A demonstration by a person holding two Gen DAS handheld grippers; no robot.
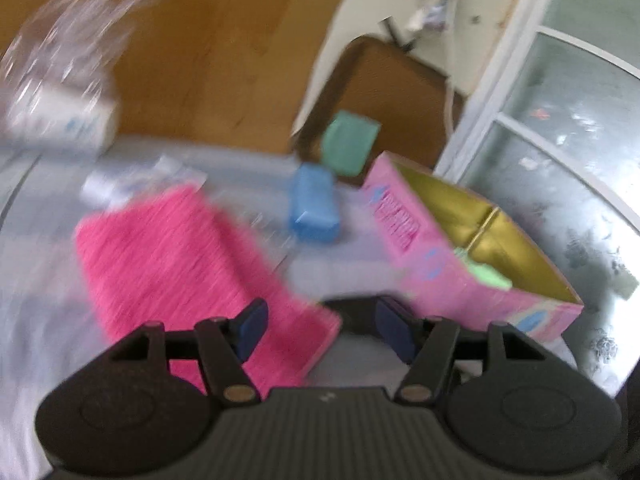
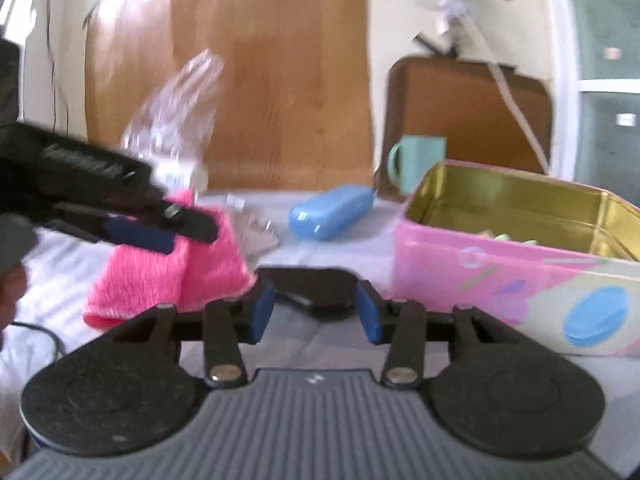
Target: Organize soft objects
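A folded pink cloth [image 1: 192, 272] lies on the white-covered table, left of centre; it also shows in the right wrist view [image 2: 160, 280]. A pink tin box [image 1: 460, 264] with a gold inside stands open on the right and holds something pale green [image 1: 490, 276]; the right wrist view shows the box [image 2: 500, 276] too. My left gripper [image 1: 318, 330] is open, above the cloth's near right corner; from the right wrist view it [image 2: 160, 226] hangs over the cloth. My right gripper [image 2: 316, 312] is open and empty, low over the table between cloth and box.
A blue glasses case [image 1: 314, 208] [image 2: 330, 212] lies behind the cloth. A green mug [image 1: 350, 148] [image 2: 418, 164] stands at the back by a brown chair [image 2: 468, 112]. A clear plastic bag [image 1: 68, 68] [image 2: 172, 124] sits at the back left. A black object [image 2: 316, 288] lies just ahead of my right gripper.
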